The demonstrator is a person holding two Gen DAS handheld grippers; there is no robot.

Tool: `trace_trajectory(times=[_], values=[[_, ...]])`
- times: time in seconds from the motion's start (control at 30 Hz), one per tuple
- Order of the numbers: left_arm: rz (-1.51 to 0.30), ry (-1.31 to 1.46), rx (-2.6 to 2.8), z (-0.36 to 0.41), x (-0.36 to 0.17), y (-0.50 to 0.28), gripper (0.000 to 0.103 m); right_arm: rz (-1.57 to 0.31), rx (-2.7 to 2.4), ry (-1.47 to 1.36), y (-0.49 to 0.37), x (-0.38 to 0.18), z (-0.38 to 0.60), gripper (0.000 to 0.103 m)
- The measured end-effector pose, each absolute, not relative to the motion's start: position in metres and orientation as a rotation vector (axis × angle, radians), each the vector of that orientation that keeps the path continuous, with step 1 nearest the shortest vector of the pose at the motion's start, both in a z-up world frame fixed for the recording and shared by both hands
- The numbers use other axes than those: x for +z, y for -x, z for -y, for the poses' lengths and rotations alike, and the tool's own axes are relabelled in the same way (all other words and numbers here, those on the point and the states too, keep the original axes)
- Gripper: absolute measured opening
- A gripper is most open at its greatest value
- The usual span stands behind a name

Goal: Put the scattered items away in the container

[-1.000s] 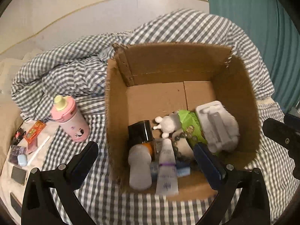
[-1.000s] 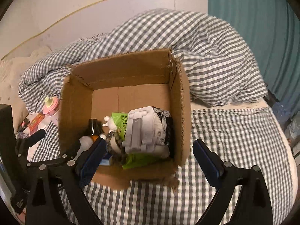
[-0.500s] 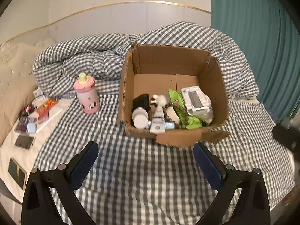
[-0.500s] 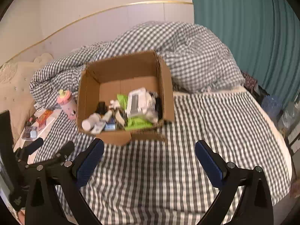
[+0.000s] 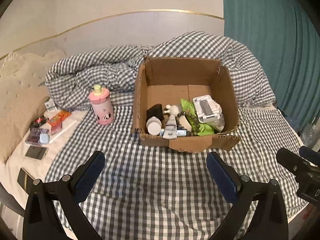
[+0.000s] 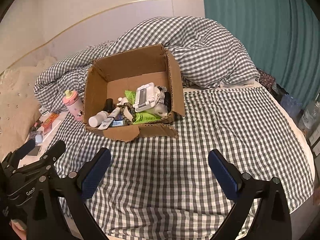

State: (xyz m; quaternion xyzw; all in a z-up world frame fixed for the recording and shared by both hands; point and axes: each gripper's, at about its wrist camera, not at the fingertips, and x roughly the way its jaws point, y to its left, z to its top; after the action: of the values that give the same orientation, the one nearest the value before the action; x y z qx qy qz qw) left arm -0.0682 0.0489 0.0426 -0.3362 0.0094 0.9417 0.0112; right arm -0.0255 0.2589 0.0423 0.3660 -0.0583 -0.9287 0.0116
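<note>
An open cardboard box (image 5: pixel 226 140) (image 6: pixel 96 84) stands on the checked bed cover. It holds several items: a white phone stand (image 5: pixel 206 108) (image 6: pixel 145 97), a green packet (image 5: pixel 202 129), a white tube (image 5: pixel 170 127), a bead string (image 5: pixel 192 118), a white bottle (image 5: pixel 153 125). A pink bottle (image 5: pixel 101 105) (image 6: pixel 73 105) stands upright left of the box. My left gripper (image 5: pixel 156 172) is open and empty, well short of the box. My right gripper (image 6: pixel 159 170) is open and empty, also short of the box.
Small items lie on a white sheet at the left: an orange packet (image 5: pixel 59 117), a light blue case (image 5: pixel 44 139), a phone (image 5: pixel 36 153). A bunched checked duvet (image 5: pixel 100 76) lies behind the box. A teal curtain (image 5: pixel 280 50) hangs at the right.
Both grippers have pulled back and up from over the box. The box now looks smaller and farther away. Both stay open and empty.
</note>
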Motion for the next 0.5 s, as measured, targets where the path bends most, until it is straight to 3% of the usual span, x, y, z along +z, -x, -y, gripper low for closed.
trace_trajectory(times=[0.5], values=[[-0.098,1.081,2.935,-0.05,0.031,0.071,0.103,0.222,-2.883,-1.185,0.03,0.031,-0.265,0.098]])
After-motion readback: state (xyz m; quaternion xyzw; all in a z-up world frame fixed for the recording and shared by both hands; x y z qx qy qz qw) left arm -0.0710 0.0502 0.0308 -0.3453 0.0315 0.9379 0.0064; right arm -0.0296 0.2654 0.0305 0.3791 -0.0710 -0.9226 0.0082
